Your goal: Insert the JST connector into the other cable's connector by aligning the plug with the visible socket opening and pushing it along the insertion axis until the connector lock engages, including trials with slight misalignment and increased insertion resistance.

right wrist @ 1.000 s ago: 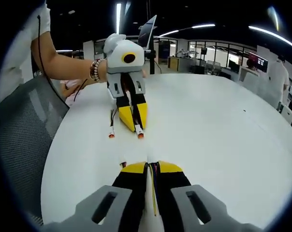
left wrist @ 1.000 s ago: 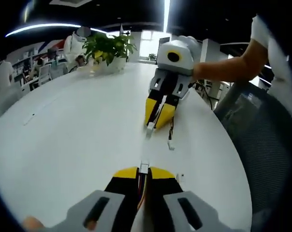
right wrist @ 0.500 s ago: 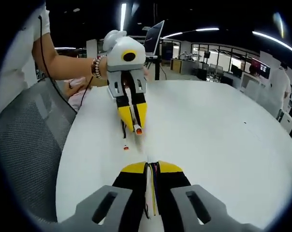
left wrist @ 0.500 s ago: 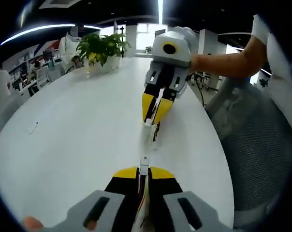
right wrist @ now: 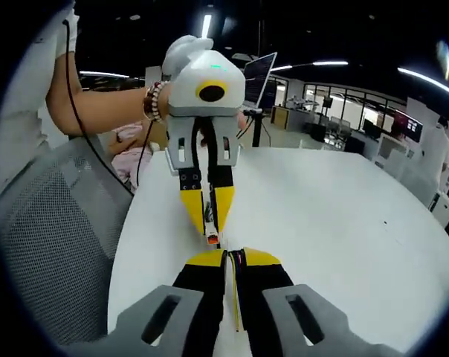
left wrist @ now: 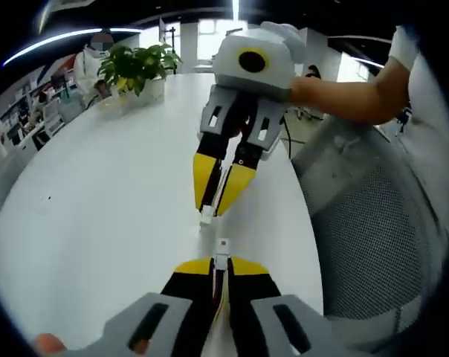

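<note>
A small white JST connector point(left wrist: 222, 246) is held pinched at the tip of the left gripper point(left wrist: 221, 262), its wires running back between the clenched yellow-and-black jaws; just ahead of it, a second white connector point(left wrist: 207, 216) is gripped at the tip of the right gripper point(left wrist: 212, 210), whose jaws are likewise closed on it; the two plugs are seen nose to nose, near but apart, above a white table point(left wrist: 98, 193); in the right gripper view, the left gripper point(right wrist: 212, 236) is shown pointing down at the right gripper point(right wrist: 232, 256), an orange-tipped connector point(right wrist: 212, 239) almost meeting the thin cable clamped in the right gripper's jaws; a person's forearm point(left wrist: 343, 97) is seen behind the right gripper, a grey mesh chair point(left wrist: 373, 245) beside the table, and a potted plant point(left wrist: 135, 68) at its far edge
</note>
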The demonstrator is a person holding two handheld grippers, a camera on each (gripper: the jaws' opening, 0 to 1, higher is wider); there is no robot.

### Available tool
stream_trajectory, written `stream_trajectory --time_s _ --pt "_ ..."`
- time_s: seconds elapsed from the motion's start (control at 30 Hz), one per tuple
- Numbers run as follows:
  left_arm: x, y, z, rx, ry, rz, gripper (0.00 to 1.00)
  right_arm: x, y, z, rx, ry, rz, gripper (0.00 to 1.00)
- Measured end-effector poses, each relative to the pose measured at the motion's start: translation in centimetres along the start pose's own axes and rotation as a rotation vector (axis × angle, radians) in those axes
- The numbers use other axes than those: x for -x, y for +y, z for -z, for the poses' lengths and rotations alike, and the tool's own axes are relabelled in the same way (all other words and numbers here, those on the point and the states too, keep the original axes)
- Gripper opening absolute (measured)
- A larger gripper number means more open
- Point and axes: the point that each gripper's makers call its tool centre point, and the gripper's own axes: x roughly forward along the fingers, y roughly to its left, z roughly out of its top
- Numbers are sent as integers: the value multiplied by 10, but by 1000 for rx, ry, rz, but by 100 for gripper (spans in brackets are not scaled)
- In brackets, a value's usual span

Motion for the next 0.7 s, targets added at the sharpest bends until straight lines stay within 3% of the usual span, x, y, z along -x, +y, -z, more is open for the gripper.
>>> stream_trajectory --time_s 0.4,0.7 --pt "1 4 15 41 -42 -26 0 -13 15 11 39 56 -69 4" --pt "-4 1 15 32 -34 -12 0 -17 14 0 57 20 -47 4"
